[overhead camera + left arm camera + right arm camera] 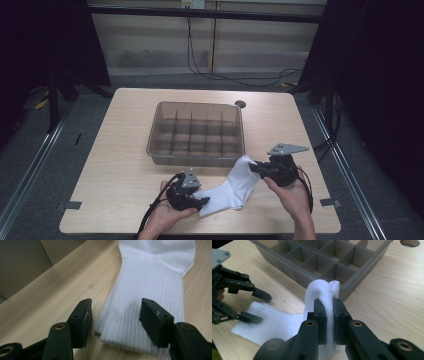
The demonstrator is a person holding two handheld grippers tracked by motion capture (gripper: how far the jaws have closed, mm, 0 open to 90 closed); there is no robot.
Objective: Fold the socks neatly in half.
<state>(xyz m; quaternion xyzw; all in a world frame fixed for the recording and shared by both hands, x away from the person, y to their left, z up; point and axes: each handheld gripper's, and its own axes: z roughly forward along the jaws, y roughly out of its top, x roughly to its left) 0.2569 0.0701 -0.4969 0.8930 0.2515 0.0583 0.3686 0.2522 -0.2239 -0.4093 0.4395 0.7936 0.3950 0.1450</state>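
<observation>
A white sock (235, 187) lies on the wooden table just in front of the grey divided tray (195, 159). My left gripper (202, 201) is open at the sock's ribbed cuff (147, 290). In the left gripper view its jaws (116, 307) stand apart on either side of the cuff's edge without pressing it. My right gripper (254, 166) is shut on the toe end of the sock (322, 288) and holds it lifted off the table, close to the tray's near corner. The right gripper view shows its jaws (328, 302) pinching the fabric, with the left gripper (263, 308) beyond at the cuff.
The tray (359, 272) has several empty compartments and sits mid-table. A round cable hole (240, 104) lies behind its right corner. The table's front edge runs just below both hands. Bare wood stretches to the left and right of the tray.
</observation>
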